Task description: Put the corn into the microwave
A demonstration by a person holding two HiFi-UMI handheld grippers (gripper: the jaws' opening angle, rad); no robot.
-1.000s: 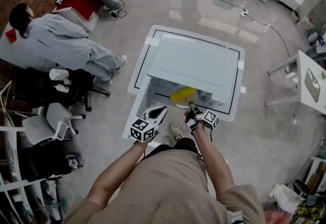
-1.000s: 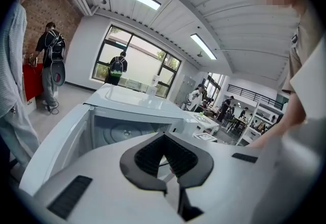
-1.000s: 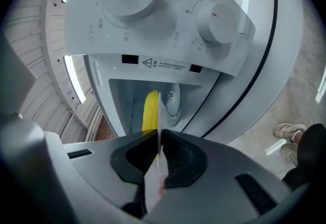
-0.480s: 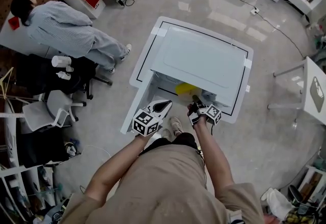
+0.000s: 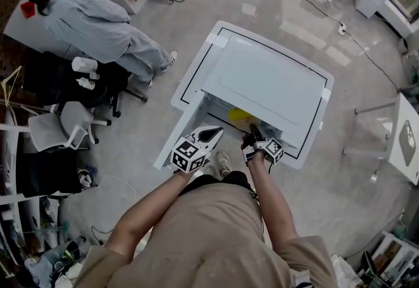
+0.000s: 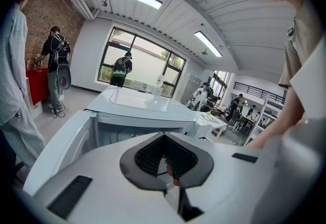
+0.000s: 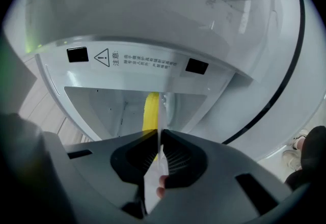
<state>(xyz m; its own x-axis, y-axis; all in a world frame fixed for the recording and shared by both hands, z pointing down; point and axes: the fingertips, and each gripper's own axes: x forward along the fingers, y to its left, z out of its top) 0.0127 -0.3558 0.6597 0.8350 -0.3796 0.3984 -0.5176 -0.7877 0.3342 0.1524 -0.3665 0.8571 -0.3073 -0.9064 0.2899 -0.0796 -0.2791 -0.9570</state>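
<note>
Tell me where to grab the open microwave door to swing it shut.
Pinch the microwave door at its free edge, the end nearest you. Come from the front with the left hand-held gripper, which is close by. The panel stands upright and thin, so the jaws can likely straddle it, and that end lies farthest from where it pivots.

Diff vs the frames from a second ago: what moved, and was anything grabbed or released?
The right gripper pushed the corn on its thin white plate deeper into the microwave. A second ago the corn showed whole at the opening; now the microwave's top hides most of it. Nothing was grabbed or released: its jaws stay shut on the plate. The left gripper stays empty beside the open door.
</note>
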